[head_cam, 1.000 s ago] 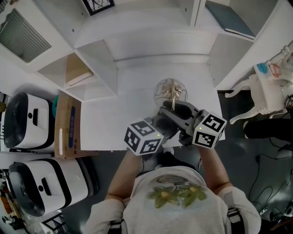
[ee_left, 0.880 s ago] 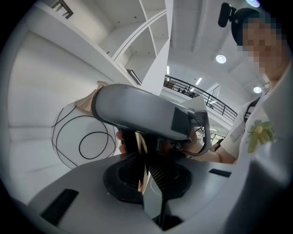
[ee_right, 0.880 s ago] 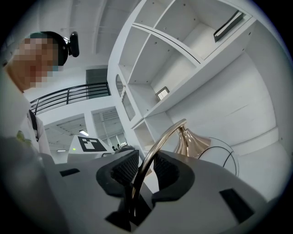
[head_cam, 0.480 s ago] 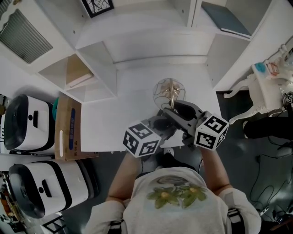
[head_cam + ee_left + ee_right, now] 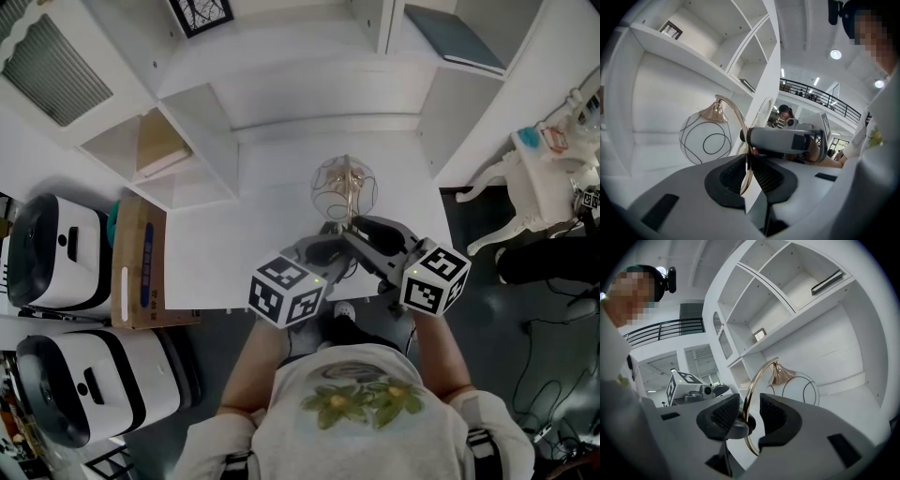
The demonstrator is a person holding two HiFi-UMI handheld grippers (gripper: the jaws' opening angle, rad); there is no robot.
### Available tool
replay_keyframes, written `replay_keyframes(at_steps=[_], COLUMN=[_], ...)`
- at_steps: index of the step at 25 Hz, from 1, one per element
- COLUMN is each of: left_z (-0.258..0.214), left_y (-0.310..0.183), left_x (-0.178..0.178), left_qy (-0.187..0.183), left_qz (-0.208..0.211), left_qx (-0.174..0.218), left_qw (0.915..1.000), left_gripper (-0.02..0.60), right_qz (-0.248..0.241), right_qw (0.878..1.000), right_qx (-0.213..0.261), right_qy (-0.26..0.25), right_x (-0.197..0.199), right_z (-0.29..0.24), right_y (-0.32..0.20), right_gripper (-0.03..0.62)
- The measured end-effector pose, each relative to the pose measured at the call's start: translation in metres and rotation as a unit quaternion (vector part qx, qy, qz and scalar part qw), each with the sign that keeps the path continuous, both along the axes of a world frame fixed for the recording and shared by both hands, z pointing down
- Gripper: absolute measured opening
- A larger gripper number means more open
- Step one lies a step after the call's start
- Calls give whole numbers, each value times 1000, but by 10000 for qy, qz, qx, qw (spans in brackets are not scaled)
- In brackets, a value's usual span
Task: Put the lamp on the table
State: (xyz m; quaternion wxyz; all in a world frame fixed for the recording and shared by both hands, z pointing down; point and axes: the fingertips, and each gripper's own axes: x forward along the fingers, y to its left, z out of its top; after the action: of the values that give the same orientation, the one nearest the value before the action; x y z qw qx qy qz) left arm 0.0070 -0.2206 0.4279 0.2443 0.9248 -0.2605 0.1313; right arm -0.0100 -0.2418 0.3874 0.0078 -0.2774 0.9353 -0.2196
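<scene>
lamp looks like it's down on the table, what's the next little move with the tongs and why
Probably open the left tongs next. They look closed on the gold arm of the lamp, while the right tongs stand apart with that arm loose between their pads. The lamp sits over the white table and seems set down, though its foot is hidden in the head view.

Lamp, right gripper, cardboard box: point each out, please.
lamp [image 5: 344, 186]: head view, on its wire globe shade.
right gripper [image 5: 751, 414]: right gripper view, midway between its open jaws.
cardboard box [image 5: 131, 234]: head view, on its top face.
</scene>
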Motion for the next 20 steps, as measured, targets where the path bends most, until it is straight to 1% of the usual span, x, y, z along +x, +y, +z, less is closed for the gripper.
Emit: replay_keyframes(at_steps=[3,6,10,13,16,20], left_z=[-3,0,2,2,4,13], left_y=[1,7,16,21,30,48], left_x=[-6,-11,-19,-25,-28,-29], left_qy=[21,-71,-87,-117,-258,-489], left_qz=[-182,-314,-541,-745,-859,-905], left_qx=[28,71,92,179,249,246], left_qw=[9998,9995,9985,9970,9957,9944], left_gripper=[48,49,49,49,48,46], right_qz=[111,215,352,338,361,657], right_qw=[9999,9995,9982,9970,9958,9896], right_qx=[-57,-45,27,-21,-37,84], right_qy=[61,226,492,696,838,1279], right_x=[5,8,11,12,14,17], right_z=[5,11,18,27,33,44], right_y=[6,14,26,37,49,60], right_gripper=[130,125,79,56,46,43])
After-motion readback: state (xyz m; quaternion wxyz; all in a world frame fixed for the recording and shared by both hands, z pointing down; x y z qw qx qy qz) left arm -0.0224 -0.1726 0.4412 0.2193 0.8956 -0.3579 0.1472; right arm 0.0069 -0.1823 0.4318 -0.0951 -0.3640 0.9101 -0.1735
